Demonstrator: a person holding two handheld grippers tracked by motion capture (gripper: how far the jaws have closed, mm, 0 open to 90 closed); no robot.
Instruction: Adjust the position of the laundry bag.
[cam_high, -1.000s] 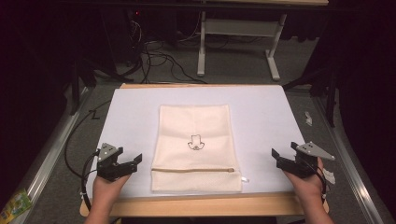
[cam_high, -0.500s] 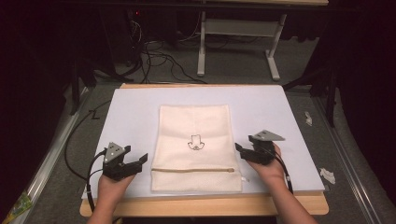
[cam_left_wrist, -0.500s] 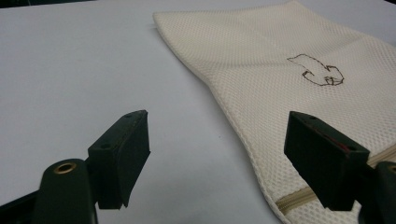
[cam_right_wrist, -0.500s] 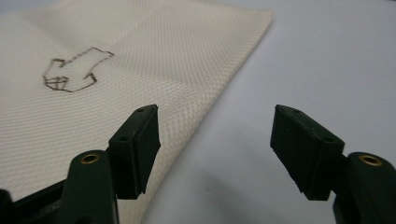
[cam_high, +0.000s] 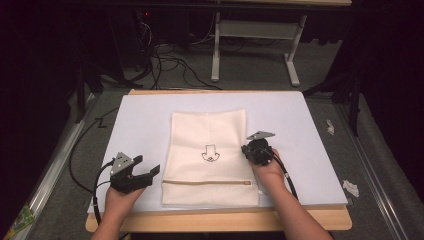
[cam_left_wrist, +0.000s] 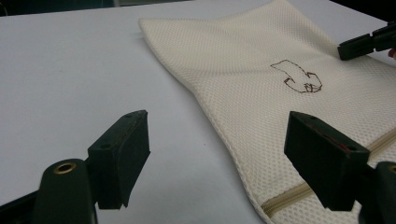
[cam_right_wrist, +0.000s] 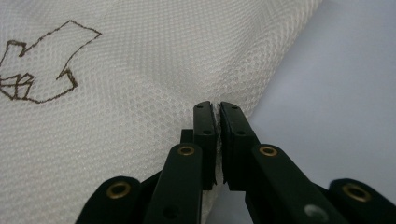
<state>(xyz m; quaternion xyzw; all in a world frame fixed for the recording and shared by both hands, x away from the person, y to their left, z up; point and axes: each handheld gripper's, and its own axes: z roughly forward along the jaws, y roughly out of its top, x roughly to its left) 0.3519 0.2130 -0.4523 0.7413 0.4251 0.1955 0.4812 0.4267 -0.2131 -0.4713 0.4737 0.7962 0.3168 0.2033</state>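
Nearest to me, my left claw (cam_high: 150, 173) sat low on the white worktop (cam_high: 140, 125), close to its front edge, with its jaws standing wide apart and nothing between them. In the left gripper view the bare white surface showed between the two black pads, and the right-hand pad stood over the lower left corner of the bag, near the end of its zip (cam_left_wrist: 322, 171) — whether it touched the cloth I could not tell.

The cream mesh bag (cam_high: 209, 165) lay flat in the middle of the worktop, long side running away from me, the zip across its near end and a small brown arrow-shaped drawing (cam_high: 210, 153) at its centre.

A little farther in, my right claw (cam_high: 245, 149) was at the bag's right edge, about level with the drawing. Its jaws had just been closing, and in the right gripper view they had come together on a small pinch of the mesh (cam_right_wrist: 217, 103) — a pale sliver of cloth showed between the pads, right at the bag's edge where the cream fabric met the white surface. The cloth puckered slightly toward the tips.

Beyond the worktop's far edge lay grey floor with a tangle of black cables (cam_high: 167, 60) and the white legs of a stand (cam_high: 252, 50). Scraps of crumpled white paper (cam_high: 351, 187) lay on the floor to the right.
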